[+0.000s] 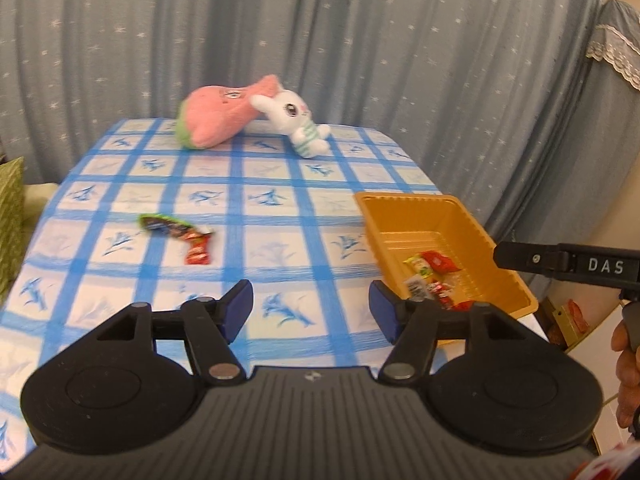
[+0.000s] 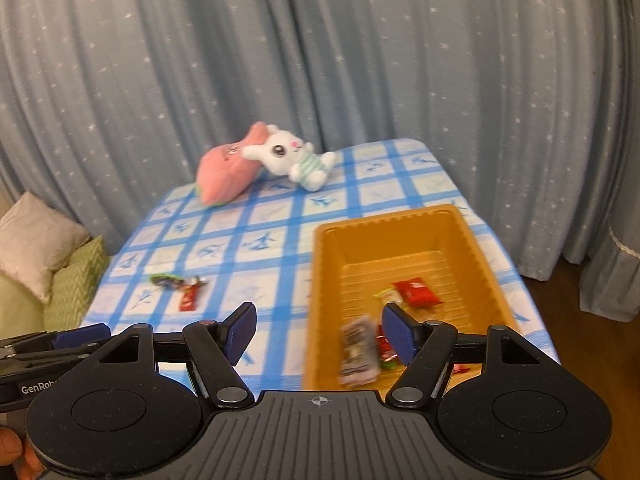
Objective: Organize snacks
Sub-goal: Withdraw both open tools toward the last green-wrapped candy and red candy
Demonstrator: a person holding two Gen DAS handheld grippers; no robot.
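An orange plastic tray (image 1: 404,210) (image 2: 400,226) sits at the right side of the table and holds several small snack packets (image 1: 434,276) (image 2: 414,292). Two snack packets lie loose on the cloth to the left: a red one (image 1: 197,250) (image 2: 189,298) and a dark green one (image 1: 162,224) (image 2: 166,280), touching end to end. My left gripper (image 1: 310,310) is open and empty above the near cloth, left of the tray. My right gripper (image 2: 318,334) is open and empty over the tray's near left rim. A blurred grey packet (image 2: 358,352) lies in the tray near it.
A pink plush (image 1: 216,116) (image 2: 228,172) and a white bunny plush (image 1: 296,120) (image 2: 296,160) lie at the table's far edge. A blue checked cloth (image 1: 260,208) covers the table. Starry grey curtains hang behind. A green sofa with a cushion (image 2: 36,240) stands at left.
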